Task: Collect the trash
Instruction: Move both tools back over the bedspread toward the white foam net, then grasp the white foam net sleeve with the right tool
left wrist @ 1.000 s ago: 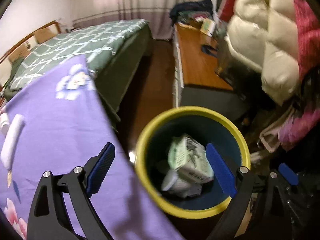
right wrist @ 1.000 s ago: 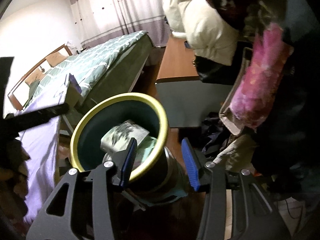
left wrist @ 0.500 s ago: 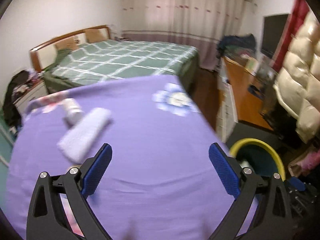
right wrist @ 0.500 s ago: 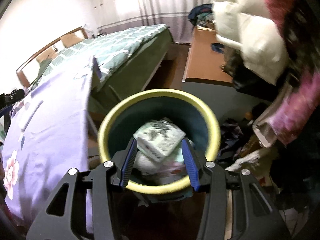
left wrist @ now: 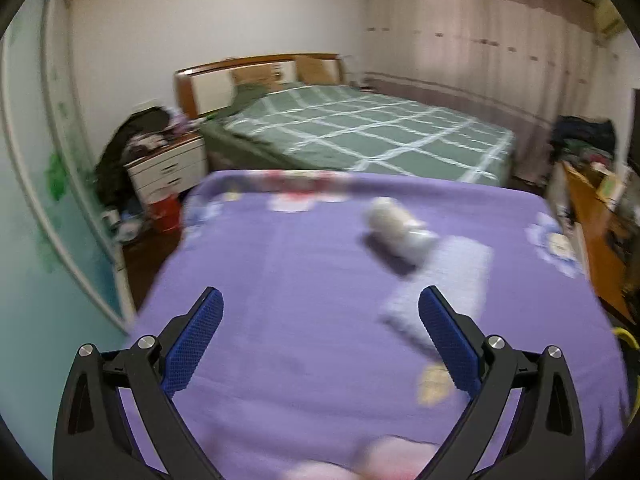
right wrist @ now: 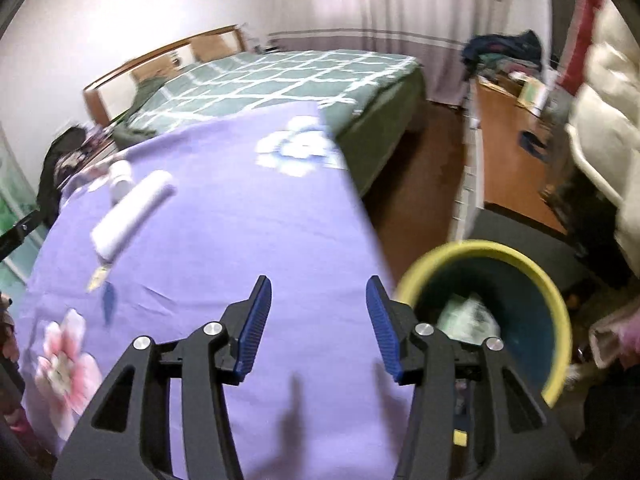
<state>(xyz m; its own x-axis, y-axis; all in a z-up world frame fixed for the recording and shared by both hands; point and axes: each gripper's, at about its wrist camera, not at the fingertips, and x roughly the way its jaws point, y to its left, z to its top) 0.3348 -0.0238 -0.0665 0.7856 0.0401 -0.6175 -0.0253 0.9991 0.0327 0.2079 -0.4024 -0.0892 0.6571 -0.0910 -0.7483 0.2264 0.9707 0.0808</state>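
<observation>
Two pieces left beside the bin: hovering both hand-held grippers, spread wide and empty, probably reaching for the white roll next.

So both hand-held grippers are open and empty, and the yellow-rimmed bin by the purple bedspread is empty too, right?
Not quite. The yellow-rimmed dark bin already holds crumpled pale green packaging, as the right wrist view shows. The rest stands: the left hand-held gripper and right hand-held gripper are open and empty over the purple floral bedspread.
</observation>
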